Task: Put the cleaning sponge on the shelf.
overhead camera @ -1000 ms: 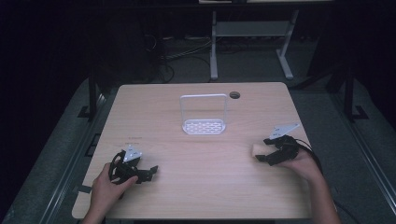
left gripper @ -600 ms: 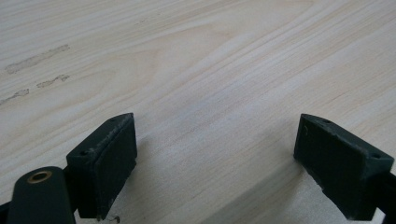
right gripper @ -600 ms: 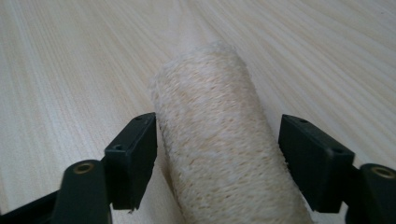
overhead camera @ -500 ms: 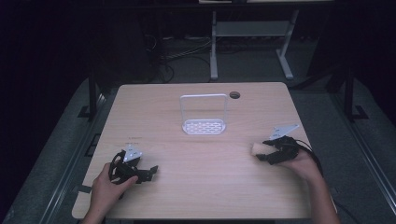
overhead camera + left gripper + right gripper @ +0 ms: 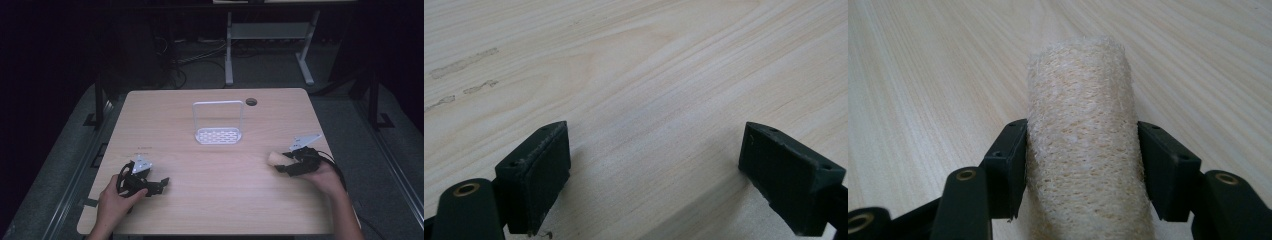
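The loofah roll (image 5: 1083, 145) was gripped by the right gripper (image 5: 289, 162), whose jaws had just been closing onto its sides, at the table's (image 5: 215, 200) right. Its long axis ran straight ahead between the jaws. The left gripper (image 5: 159, 183) was held open and empty, well apart.

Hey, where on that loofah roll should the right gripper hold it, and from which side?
Grip the loofah roll across its round body, near the end facing the hand, coming in along its length. It lies flat on the table, so its curved flanks are free. The right gripper already straddles it there, jaws just closing, pads on both flanks.
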Demonstrator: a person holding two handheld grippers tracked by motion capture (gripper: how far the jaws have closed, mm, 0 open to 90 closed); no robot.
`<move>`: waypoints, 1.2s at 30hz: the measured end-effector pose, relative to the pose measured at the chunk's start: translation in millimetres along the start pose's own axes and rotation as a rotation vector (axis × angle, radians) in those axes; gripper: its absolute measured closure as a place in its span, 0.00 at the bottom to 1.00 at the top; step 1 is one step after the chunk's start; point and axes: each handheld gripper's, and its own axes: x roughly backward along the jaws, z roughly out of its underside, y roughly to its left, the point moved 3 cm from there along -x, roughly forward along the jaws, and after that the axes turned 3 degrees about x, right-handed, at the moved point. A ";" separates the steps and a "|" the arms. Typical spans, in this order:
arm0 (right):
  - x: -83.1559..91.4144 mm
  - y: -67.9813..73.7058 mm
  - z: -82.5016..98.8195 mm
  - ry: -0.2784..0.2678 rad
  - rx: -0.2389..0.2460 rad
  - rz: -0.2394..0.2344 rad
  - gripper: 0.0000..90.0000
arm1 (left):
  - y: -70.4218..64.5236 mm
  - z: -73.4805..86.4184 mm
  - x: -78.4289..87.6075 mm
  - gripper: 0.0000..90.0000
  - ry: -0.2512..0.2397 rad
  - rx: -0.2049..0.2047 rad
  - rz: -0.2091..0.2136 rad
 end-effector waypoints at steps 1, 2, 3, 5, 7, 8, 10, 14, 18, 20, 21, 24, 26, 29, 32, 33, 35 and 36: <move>0.4 0.4 0.0 -0.001 0.000 0.000 0.45 | 0.0 0.0 0.0 0.14 0.000 0.000 0.000; 0.9 1.0 -0.2 -0.002 -0.003 0.002 0.45 | 0.0 0.0 0.0 0.14 0.000 0.000 0.000; 1.5 1.5 -0.4 -0.002 -0.006 0.006 0.45 | 0.1 0.0 0.0 0.14 0.000 -0.001 0.000; 2.4 3.0 -0.8 -0.009 -0.017 0.006 0.45 | 0.0 0.0 0.0 0.14 0.000 0.000 0.000; 2.7 3.4 -0.9 -0.010 -0.021 0.008 0.45 | 0.0 0.0 0.0 0.14 0.000 0.000 0.000; 3.1 5.0 -1.6 -0.007 -0.026 0.015 0.45 | 0.0 0.0 0.0 0.14 0.000 0.000 0.000; 3.7 6.3 -2.3 -0.002 -0.037 0.028 0.45 | 0.0 0.0 0.0 0.14 0.000 0.000 0.000; 4.6 8.8 -4.7 -0.007 -0.045 0.048 0.45 | 0.0 0.0 0.0 0.14 0.000 0.000 0.000; 6.1 11.0 -7.9 -0.020 -0.074 0.065 0.45 | 0.0 0.0 0.0 0.14 0.000 0.000 0.000; 6.4 13.1 -9.9 -0.032 -0.087 0.061 0.46 | 0.0 0.0 0.0 0.14 0.000 0.000 0.000; 6.3 13.7 -11.1 -0.036 -0.089 0.067 0.46 | 0.0 0.0 0.0 0.14 0.000 0.000 0.000; 5.7 15.7 -14.3 -0.029 -0.095 0.091 0.46 | 0.0 0.0 0.0 0.14 0.000 0.000 0.000; 5.2 17.0 -16.1 -0.031 -0.103 0.093 0.46 | 0.0 0.0 0.0 0.14 0.000 0.000 0.000; 3.6 18.7 -19.2 -0.035 -0.099 0.094 0.45 | 0.0 0.0 0.0 0.14 0.000 0.000 0.000; 1.7 21.3 -22.9 -0.032 -0.099 0.097 0.45 | 0.0 0.0 0.0 0.14 0.000 0.000 0.000; 1.0 22.1 -24.2 -0.034 -0.097 0.100 0.45 | 0.0 0.0 0.0 0.14 0.000 0.000 0.000; -0.5 23.9 -26.3 -0.034 -0.097 0.093 0.45 | 0.0 0.0 0.0 0.14 0.000 0.000 0.000; -1.2 24.5 -27.2 -0.035 -0.093 0.092 0.45 | 0.0 0.0 0.0 0.14 0.000 0.000 0.000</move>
